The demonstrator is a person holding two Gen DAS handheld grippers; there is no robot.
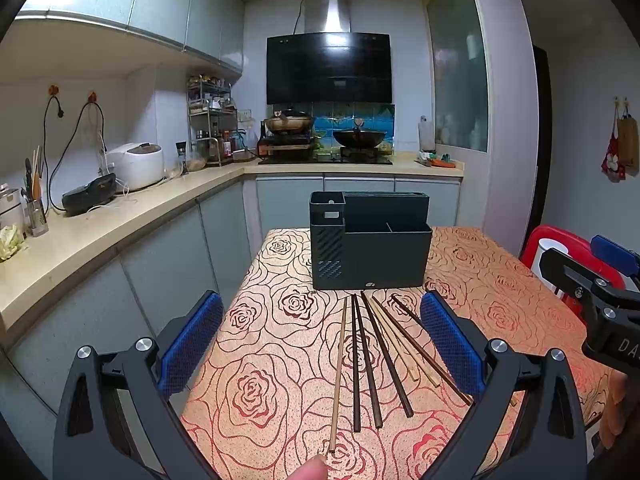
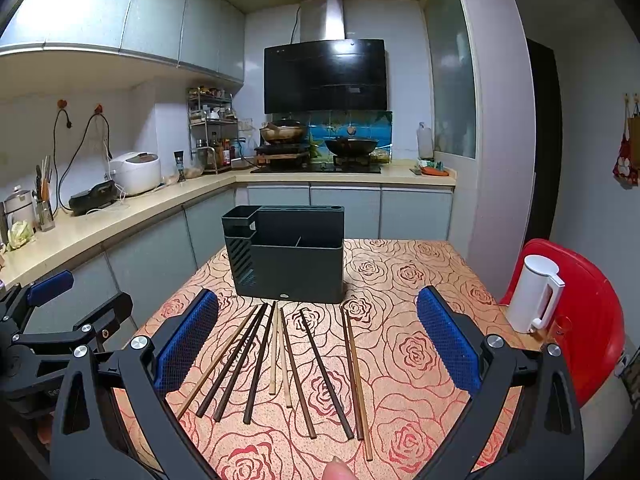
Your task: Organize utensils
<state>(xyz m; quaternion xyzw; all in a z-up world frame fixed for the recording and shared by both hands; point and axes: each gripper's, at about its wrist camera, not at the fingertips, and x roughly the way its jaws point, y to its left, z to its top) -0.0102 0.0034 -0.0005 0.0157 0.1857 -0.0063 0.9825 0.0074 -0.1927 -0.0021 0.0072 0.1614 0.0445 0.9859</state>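
Kitchen cabinets, a range hood and a stove with two woks fill the background, and in front of them a rose-patterned tabletop (image 2: 400,272) carries the work. A dark utensil holder (image 2: 286,254) stands toward the far edge of the tabletop, its compartments looking empty from here. The chopsticks (image 2: 292,368) lie fanned out between the holder and the near edge, a mix of dark and pale wooden ones, tips pointing toward the holder.

Both tools are released and hold nothing. The left tongs (image 1: 322,344) hang spread wide over the left part of the fan; the right tongs (image 2: 318,340) hang just as wide over the whole fan. Neither touches a stick.

By my reading the task has not begun: no chopstick is in the holder, and every one is left to gather and drop in.

Only the right wrist view takes in the full spread, including the two sticks lying apart toward the right edge, and it shows a white kettle (image 2: 534,298) on a red chair (image 2: 592,320) beside the tabletop. In the left wrist view the rightmost sticks are cut off behind a blue pad, but the holder's small slotted compartment at its left end is plainer there.
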